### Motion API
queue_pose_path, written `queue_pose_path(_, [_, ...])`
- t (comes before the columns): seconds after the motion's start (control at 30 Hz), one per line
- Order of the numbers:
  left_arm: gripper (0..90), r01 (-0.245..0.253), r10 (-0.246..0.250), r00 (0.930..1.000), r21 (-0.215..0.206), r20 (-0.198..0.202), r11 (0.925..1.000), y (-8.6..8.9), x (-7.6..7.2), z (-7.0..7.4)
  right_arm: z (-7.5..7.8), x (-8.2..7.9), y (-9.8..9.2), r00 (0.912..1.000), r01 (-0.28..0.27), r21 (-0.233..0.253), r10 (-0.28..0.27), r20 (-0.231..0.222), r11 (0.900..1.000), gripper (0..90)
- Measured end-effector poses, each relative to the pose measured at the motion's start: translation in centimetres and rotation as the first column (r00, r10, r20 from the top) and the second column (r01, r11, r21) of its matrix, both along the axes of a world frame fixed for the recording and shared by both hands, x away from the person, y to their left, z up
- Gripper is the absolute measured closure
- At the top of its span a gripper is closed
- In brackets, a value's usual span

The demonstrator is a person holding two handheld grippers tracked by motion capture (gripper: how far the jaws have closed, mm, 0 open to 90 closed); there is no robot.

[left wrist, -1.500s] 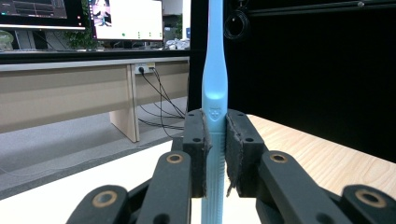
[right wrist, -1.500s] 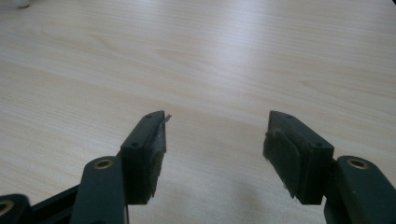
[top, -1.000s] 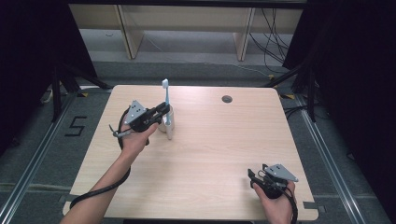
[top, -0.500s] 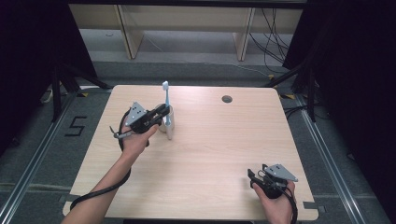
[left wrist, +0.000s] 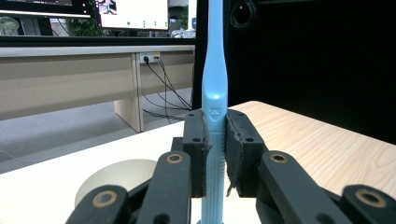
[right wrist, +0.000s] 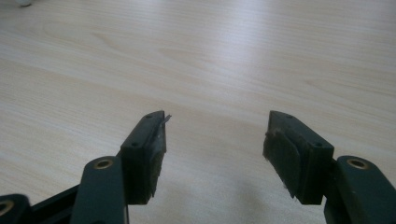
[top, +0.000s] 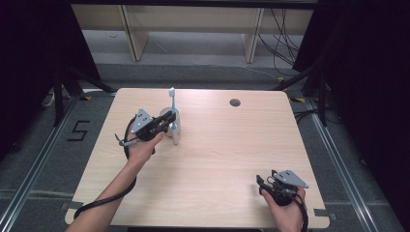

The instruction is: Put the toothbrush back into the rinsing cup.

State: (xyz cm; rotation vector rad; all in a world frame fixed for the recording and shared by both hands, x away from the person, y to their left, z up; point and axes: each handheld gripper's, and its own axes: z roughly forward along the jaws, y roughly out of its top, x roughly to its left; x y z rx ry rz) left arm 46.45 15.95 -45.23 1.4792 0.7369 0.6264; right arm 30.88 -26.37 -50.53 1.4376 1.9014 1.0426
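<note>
The left tool squeezes its jaws tight on a light blue plastic toothbrush. The toothbrush stands straight up, with its bottom end down in a small white round cup. The cup sits on the pale wooden bench, toward the far left. The right tool has its jaws wide apart with nothing in them, low over the bench's near right corner.

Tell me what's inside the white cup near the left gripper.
The white cup shows no contents. A blue toothbrush stands upright beside or over it, clamped by the left gripper. Its lower end and the cup's interior are hidden.
</note>
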Motion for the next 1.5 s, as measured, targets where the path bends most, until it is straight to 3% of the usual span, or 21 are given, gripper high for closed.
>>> queue_pose_path(0.33, [78.6,0.002,-0.002,1.0,0.008,-0.001,1.0,-0.1,-0.1,-0.6,-0.1,0.0,0.0,1.0,-0.003,0.002,0.003,0.0,1.0,39.2])
queue_pose_path(0.37, [78.6,0.0,0.0,1.0,0.006,-0.002,1.0,-0.1,-0.1,-0.6,-0.1,0.2,-0.2,0.9996,-0.021,-0.014,0.021,0.016,1.0,39.2])
queue_pose_path(0.87, [78.5,-0.01,0.01,0.9999,0.015,-0.002,0.9998,0.0,-0.2,-1.7,-0.2,0.2,-0.2,0.9996,-0.027,-0.014,0.027,-0.002,1.0,39.2])
queue_pose_path(1.0, [78.5,0.0,0.0,0.9995,-0.007,-0.031,1.0,-0.2,-0.3,-1.9,-0.2,0.2,-0.2,0.9997,-0.024,-0.007,0.024,0.003,1.0,39.2])
queue_pose_path(1.03, [78.5,0.0,-0.001,0.999,-0.015,-0.045,0.9999,-0.2,-0.4,-2.0,-0.2,0.2,-0.4,0.9996,-0.021,-0.033,0.022,0.018,0.999,39.2])
queue_pose_path(1.13, [78.4,-0.012,0.012,0.9994,-0.001,-0.033,0.9999,-0.1,-0.3,-2.1,-0.2,0.2,-0.2,0.9998,-0.022,-0.003,0.022,-0.001,1.0,39.2])
queue_pose_path(1.17, [78.4,-0.014,0.015,0.9996,0.013,-0.026,0.9998,0.0,-0.3,-2.1,-0.2,0.2,-0.3,0.9996,-0.021,-0.027,0.021,0.016,0.999,39.2])
queue_pose_path(1.23, [78.4,-0.018,0.019,0.9996,0.024,-0.023,0.9995,0.1,-0.2,-2.2,-0.2,0.2,-0.2,0.9997,-0.023,-0.012,0.023,0.004,1.0,39.2])
queue_pose_path(1.3, [78.3,-0.02,0.02,0.9996,0.028,-0.02,0.9994,0.1,-0.2,-2.3,-0.3,0.1,0.1,1.0,0.005,0.029,-0.005,-0.007,1.0,39.2])
queue_pose_path(1.33, [78.3,-0.02,0.021,0.9996,0.03,-0.02,0.9993,0.1,-0.2,-2.3,-0.3,0.3,-0.3,0.9995,-0.028,-0.001,0.028,0.013,1.0,39.2])
queue_pose_path(1.37, [78.3,-0.022,0.023,0.999,0.005,-0.039,0.9997,-0.1,-0.3,-2.4,-0.3,0.3,-0.2,0.9996,-0.027,0.002,0.027,0.011,1.0,39.2])
queue_pose_path(1.47, [78.3,-0.016,0.017,0.9995,0.034,-0.025,0.9993,0.1,-0.2,-2.5,-0.2,0.2,-0.3,0.9994,-0.035,-0.011,0.035,-0.005,0.999,39.2])
queue_pose_path(1.5, [78.3,-0.018,0.019,0.9994,0.038,-0.029,0.9991,0.1,-0.3,-2.6,-0.3,0.3,-0.2,0.9995,-0.029,-0.005,0.03,0.009,1.0,39.2])
